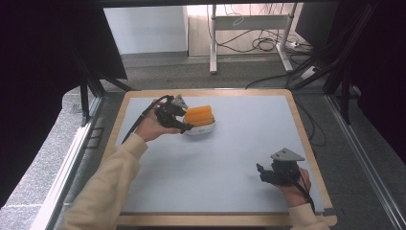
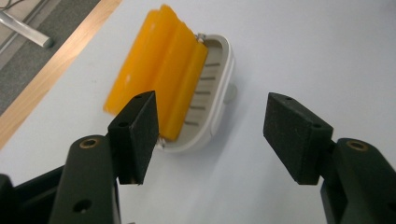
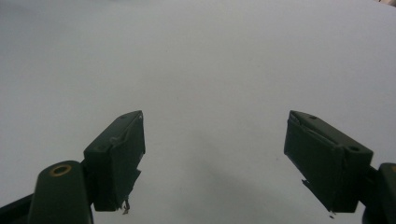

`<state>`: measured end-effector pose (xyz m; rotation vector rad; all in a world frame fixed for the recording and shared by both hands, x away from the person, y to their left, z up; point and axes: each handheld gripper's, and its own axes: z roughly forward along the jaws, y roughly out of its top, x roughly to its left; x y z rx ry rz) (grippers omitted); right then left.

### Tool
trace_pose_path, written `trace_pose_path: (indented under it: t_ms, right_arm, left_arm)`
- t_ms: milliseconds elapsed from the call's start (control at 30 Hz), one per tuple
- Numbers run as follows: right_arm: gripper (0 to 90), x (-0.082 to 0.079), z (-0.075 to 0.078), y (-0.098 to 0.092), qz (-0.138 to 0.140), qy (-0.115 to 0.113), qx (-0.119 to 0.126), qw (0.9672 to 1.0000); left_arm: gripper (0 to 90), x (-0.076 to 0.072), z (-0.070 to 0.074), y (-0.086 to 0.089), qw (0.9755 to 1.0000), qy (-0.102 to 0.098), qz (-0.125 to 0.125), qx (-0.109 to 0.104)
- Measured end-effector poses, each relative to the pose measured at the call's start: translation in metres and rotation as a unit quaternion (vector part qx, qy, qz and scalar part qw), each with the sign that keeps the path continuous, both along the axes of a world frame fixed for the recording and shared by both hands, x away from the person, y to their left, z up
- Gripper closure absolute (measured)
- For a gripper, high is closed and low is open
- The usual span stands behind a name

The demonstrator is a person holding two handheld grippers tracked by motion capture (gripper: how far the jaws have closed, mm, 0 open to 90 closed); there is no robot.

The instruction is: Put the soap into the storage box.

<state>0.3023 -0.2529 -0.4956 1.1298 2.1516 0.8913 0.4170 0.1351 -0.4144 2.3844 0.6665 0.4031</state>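
Left hand-held gripper [image 2: 210, 135] released – beside white case [image 2: 219, 88], ridged orange lid [image 2: 159, 70] raised; right hand-held gripper [image 3: 212, 158] released.

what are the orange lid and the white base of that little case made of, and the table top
The orange lid looks like glossy, slightly translucent plastic: smooth ridges with soft highlights. The white base seems to be matte moulded plastic with ribbed slots inside. The table has a dull pale blue-grey surface, perhaps laminate or a mat, within a light wood-look border.

A wood-edged tabletop [image 1: 306, 129] stands on grey carpet [image 1: 158, 72]; beyond, a white desk frame [image 1: 249, 21] stands over tangled black cables [image 1: 263, 44].
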Motion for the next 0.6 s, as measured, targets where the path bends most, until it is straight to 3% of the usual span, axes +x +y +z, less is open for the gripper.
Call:
trace_pose_path:
  t_ms: [133,267,600]
  right_arm:
    - [20.7,0.0,0.0,0.0,0.0,-0.001,0.0,1.0]
    - [20.7,0.0,0.0,0.001,0.0,-0.001,0.001,1.0]
    - [20.7,0.0,0.0,0.001,-0.001,-0.002,-0.001,1.0]
  left_arm:
    - [34.4,-0.023,-0.005,0.016,0.9998,0.006,0.01,-0.017]
    - [32.9,-0.047,-0.014,0.033,0.9984,0.011,0.028,-0.047]
    - [31.7,-0.094,-0.045,0.066,0.9955,0.023,0.065,-0.064]
